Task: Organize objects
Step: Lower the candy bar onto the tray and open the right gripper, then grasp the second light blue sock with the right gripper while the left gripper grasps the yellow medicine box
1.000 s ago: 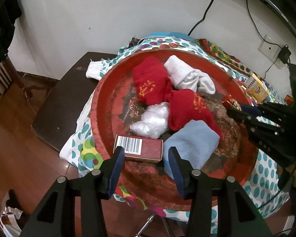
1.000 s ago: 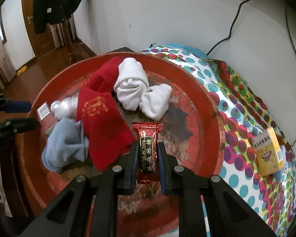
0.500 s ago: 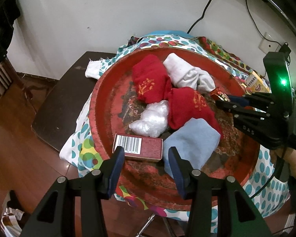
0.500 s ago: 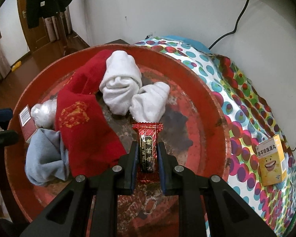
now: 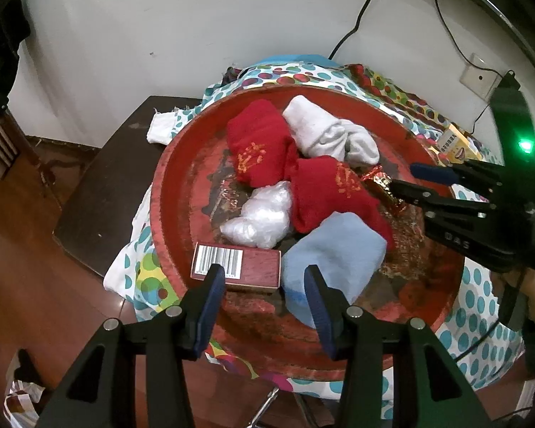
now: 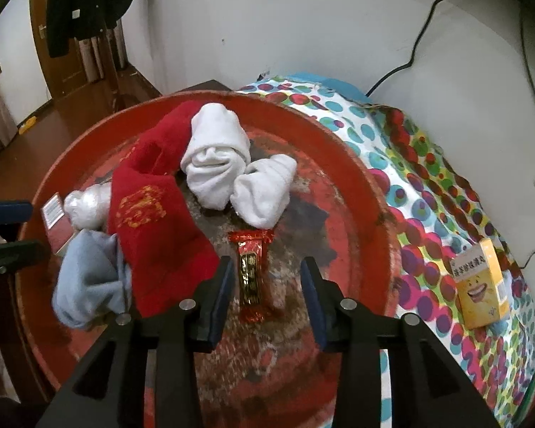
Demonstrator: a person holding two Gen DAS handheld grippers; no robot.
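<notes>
A round red tray [image 6: 374, 214] holds two red socks [image 6: 153, 221], rolled white socks [image 6: 214, 164], a light blue sock [image 6: 89, 278], a crumpled plastic bag [image 5: 264, 214] and a dark red box with a barcode [image 5: 246, 267]. A red candy bar [image 6: 250, 278] lies flat on the tray between the jaws of my right gripper [image 6: 266, 271]. Those jaws are opening and its pads stand clear of the wrapper. My left gripper [image 5: 264, 278] hangs open over the tray's near edge, above the box and the blue sock [image 5: 335, 249], holding nothing.
The tray rests on a dotted cloth [image 6: 428, 185]. A yellow box [image 6: 481, 285] stands on the cloth right of the tray. A dark side table [image 5: 107, 185] sits to the left, and a black cable [image 6: 421, 46] runs down the wall behind.
My right gripper carried the candy bar further across the tray toward the socks, then its jaws parted and the bar now lies loose on the tray. My left gripper has not moved.
</notes>
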